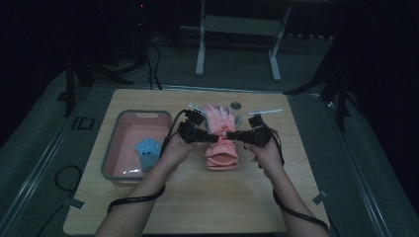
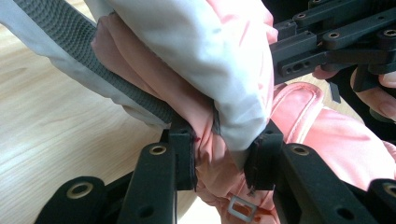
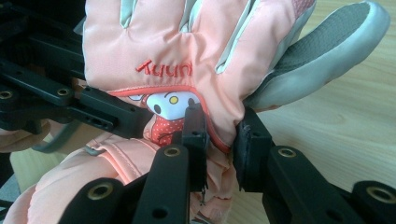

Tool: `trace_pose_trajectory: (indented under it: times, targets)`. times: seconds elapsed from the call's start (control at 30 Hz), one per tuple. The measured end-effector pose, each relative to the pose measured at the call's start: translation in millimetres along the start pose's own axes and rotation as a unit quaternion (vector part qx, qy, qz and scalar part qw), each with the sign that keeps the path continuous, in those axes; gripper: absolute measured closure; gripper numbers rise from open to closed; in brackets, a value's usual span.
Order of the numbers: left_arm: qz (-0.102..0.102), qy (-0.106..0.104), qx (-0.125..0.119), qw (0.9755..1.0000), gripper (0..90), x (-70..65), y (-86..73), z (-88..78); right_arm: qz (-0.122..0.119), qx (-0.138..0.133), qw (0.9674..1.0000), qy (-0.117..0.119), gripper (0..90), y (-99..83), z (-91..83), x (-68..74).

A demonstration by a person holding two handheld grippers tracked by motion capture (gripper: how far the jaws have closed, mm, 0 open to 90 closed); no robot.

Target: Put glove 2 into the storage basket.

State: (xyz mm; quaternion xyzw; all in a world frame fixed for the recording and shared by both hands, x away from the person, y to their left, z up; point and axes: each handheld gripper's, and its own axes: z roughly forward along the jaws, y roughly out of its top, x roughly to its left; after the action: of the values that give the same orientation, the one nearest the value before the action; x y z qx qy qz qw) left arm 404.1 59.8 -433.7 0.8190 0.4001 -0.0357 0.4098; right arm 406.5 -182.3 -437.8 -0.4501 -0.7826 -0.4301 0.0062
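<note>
Item: pink glove (image 1: 221, 136), padded, grey trim, cartoon patch near the cuff. Location: centre of the wooden table (image 1: 197, 197), fingers toward 12 o'clock, cuff toward 6 o'clock.

Left gripper (image 1: 211, 138): at the glove's 9 o'clock edge, jaws clamped on a fold of the pink and white fabric.

Right gripper (image 1: 232, 135): at the glove's 3 o'clock edge, jaws pinching the fabric beside the patch.

Also present: pink basin (image 1: 132, 116) at 9 o'clock of the glove, well apart, with a small blue glove (image 1: 148, 148) lying inside.
</note>
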Motion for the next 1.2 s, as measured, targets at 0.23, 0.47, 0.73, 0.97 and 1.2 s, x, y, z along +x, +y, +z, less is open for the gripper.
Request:
trace_pose_trajectory:
  times: [0.23, 0.47, 0.73, 0.97, 1.2]
  targets:
    - [0.001, 0.014, 0.002, 0.9999, 69.2, 7.2, -2.2, -27.4, -0.013, 0.000, 0.9999, 0.003, 76.4, 13.7, 9.5, 22.7]
    - [-0.001, 0.028, 0.005, 0.9996, 69.2, 15.1, -6.2, -51.1, -0.024, 0.002, 0.9996, 0.014, 76.4, 25.3, 22.4, 41.9]
    - [-0.007, 0.041, 0.005, 0.9991, 69.2, 25.9, -11.0, -76.4, -0.029, 0.003, 0.9992, 0.029, 76.4, 37.8, 37.6, 60.4]
    - [-0.012, 0.056, 0.008, 0.9983, 69.2, 38.9, -19.5, -103.9, -0.033, 0.003, 0.9985, 0.043, 76.4, 47.9, 57.2, 82.7]
    - [-0.013, 0.069, 0.008, 0.9975, 69.2, 52.5, -29.0, -129.3, -0.033, 0.001, 0.9980, 0.054, 76.3, 56.4, 76.8, 105.1]
